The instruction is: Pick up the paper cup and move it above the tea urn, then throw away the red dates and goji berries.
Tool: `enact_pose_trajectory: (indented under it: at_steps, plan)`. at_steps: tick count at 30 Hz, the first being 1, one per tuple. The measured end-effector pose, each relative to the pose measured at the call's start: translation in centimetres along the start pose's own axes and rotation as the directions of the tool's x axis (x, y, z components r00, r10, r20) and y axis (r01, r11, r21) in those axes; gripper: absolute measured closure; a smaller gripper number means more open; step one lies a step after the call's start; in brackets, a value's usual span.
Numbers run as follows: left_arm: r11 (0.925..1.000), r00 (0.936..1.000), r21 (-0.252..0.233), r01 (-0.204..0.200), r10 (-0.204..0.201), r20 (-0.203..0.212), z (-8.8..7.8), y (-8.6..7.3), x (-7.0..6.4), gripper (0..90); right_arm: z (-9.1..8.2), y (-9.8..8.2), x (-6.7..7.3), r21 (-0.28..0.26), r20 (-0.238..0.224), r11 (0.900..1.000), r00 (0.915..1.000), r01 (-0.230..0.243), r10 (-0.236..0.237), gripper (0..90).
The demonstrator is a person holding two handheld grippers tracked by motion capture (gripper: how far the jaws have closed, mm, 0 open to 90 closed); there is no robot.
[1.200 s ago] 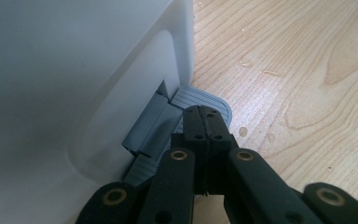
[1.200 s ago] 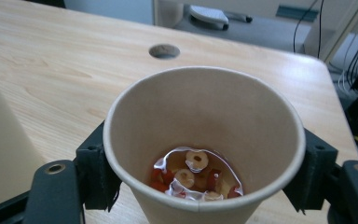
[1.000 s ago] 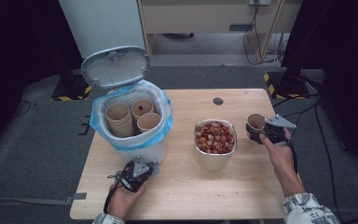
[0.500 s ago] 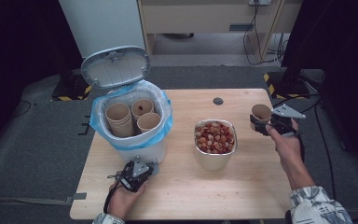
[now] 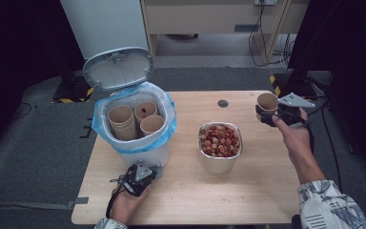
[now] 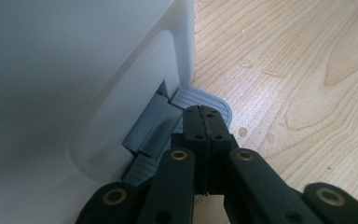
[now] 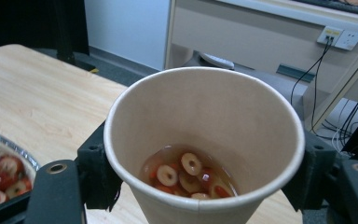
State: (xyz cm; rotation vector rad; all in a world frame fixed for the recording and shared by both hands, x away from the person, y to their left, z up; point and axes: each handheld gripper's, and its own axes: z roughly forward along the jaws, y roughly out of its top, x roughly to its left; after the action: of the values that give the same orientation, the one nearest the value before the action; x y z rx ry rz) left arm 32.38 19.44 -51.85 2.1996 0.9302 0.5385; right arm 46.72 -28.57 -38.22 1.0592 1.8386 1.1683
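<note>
- Black left tongs (image 5: 138, 177) lie low on the bench (image 5: 257, 200), jaws pressed together, tips on the grey pedal (image 6: 200, 100) of the white bin (image 5: 136, 143), our left hand (image 5: 126, 202) behind them.
- We hold the right tongs (image 5: 267, 113) raised over the bench's far right corner, clamped round a paper cup (image 7: 205, 140), upright, mouth up, with fruit slices in liquid.

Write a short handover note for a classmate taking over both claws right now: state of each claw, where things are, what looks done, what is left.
Left claw: shut, tips on the bin's grey pedal; lid is up.
Right claw: shut on a paper cup holding liquid and sliced fruit, raised over the table's right edge.
White bin: three paper cups already inside.
Foil tray of fruit: mid-table.
Left, probably: carry the held cup to the bin, keeping the pedal down.
</note>
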Motion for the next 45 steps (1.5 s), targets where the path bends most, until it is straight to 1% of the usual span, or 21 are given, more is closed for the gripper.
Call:
enact_pose_trajectory:
  at_steps: [3,6,10,14,15,16,18,21,24,30,32,35,41,45]
  plan:
    - [1.0,1.0,0.0,0.0,0.0,0.0,0.0,0.0,0.0,90.0,0.0,0.5,0.0,-0.004,0.001,1.0,1.0,0.004,-0.004,27.4]
    - [1.0,1.0,0.0,0.0,0.0,0.001,0.0,0.0,0.0,89.9,0.1,1.5,0.4,-0.005,-0.012,1.0,0.9995,0.027,-0.028,27.4]
    - [1.0,1.0,0.0,0.001,-0.001,0.001,0.0,0.0,0.0,89.9,0.2,2.4,0.3,-0.01,0.0,0.999,0.9995,0.031,-0.031,27.4]
    - [1.0,1.0,0.0,0.001,-0.001,0.002,0.0,0.0,0.0,90.0,0.3,3.4,0.5,-0.017,-0.006,0.999,0.9986,0.052,-0.052,27.4]
    - [1.0,1.0,0.0,0.001,-0.001,0.002,0.0,0.0,0.0,89.9,0.3,3.4,0.5,-0.017,-0.006,0.999,0.9986,0.052,-0.052,27.4]
    - [1.0,1.0,0.0,0.001,-0.001,0.003,0.0,0.0,0.1,90.0,0.3,3.9,0.5,-0.023,-0.007,0.998,0.9986,0.052,-0.053,27.3]
    - [1.0,1.0,-0.001,0.002,-0.002,0.003,0.0,0.0,0.1,89.9,0.3,4.2,0.6,-0.025,-0.009,0.998,0.9982,0.058,-0.058,27.3]
    - [1.0,1.0,-0.001,0.001,-0.001,0.003,0.0,0.0,0.1,89.9,0.4,4.4,0.6,-0.022,-0.005,0.998,0.9979,0.065,-0.065,27.3]
    - [1.0,1.0,-0.001,0.002,-0.002,0.002,0.0,0.0,0.0,89.9,0.5,4.6,0.5,-0.022,-0.002,0.998,0.9986,0.053,-0.053,27.2]
    - [1.0,1.0,-0.001,0.002,-0.002,0.003,0.0,0.0,0.1,89.9,0.9,5.3,0.9,-0.021,-0.005,0.997,0.9972,0.074,-0.074,27.4]
    - [1.0,1.0,-0.001,0.002,-0.002,0.003,0.0,0.0,0.1,89.9,0.9,5.4,0.9,-0.024,-0.003,0.997,0.9975,0.071,-0.071,27.4]
    - [1.0,1.0,-0.001,0.001,-0.001,0.004,0.0,0.0,0.1,89.9,0.9,5.7,1.1,-0.027,-0.009,0.997,0.9969,0.078,-0.079,27.4]
    - [1.0,1.0,-0.001,0.003,-0.003,0.005,0.0,0.0,0.1,89.9,0.9,6.3,1.1,-0.034,-0.008,0.996,0.9964,0.084,-0.084,27.4]
    - [1.0,1.0,-0.001,0.002,-0.002,0.004,0.0,0.0,0.1,90.0,0.9,6.6,1.6,-0.044,-0.028,0.995,0.9951,0.094,-0.095,27.4]
